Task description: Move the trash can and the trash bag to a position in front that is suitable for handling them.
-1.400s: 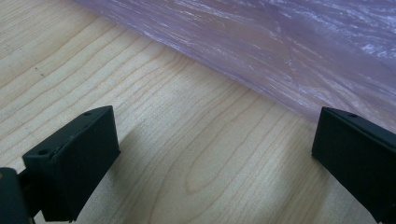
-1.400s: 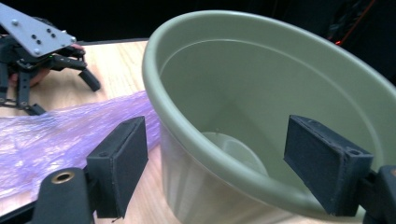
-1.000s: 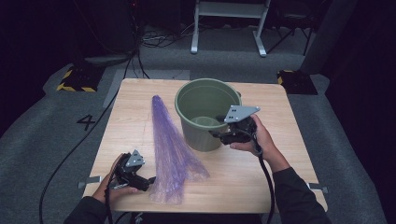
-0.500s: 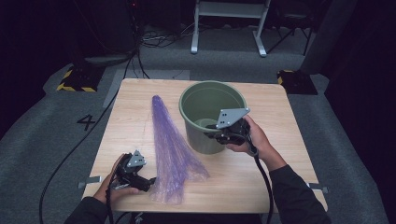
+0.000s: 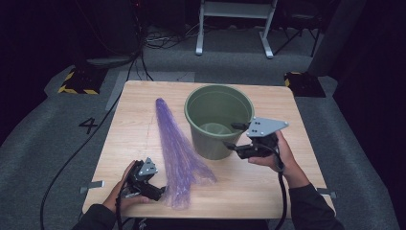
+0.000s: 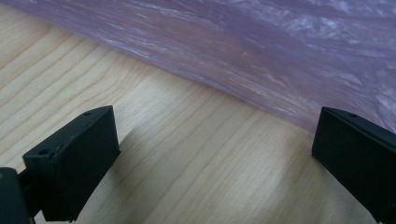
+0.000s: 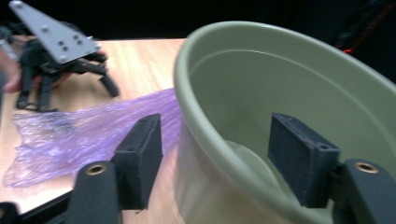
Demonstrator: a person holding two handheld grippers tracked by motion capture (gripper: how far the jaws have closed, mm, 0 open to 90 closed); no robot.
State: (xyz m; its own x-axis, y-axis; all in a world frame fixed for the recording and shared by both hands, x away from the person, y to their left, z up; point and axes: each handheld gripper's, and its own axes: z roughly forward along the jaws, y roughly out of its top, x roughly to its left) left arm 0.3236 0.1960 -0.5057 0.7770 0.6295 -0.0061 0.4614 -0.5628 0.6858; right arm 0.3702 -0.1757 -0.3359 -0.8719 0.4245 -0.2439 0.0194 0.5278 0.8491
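A green bucket stands upright in the middle of the wooden table. Beside it on its left lies a long purple plastic bag, flat on the wood. My right gripper is at the bucket's right side. In the right gripper view its jaws straddle the bucket rim, one outside and one inside, without pressing; they have just been opening. My left gripper sits low at the bag's near end, open. In the left gripper view bare wood lies between its jaws and the purple bag lies just ahead.
The table's near edge runs close under both hands. Beyond the far edge are a white stand, cables on the grey floor and two yellow-striped blocks.
The right hand has drawn back toward the near edge and the bucket has shifted slightly right. The left gripper has edged right toward the bag's near end.
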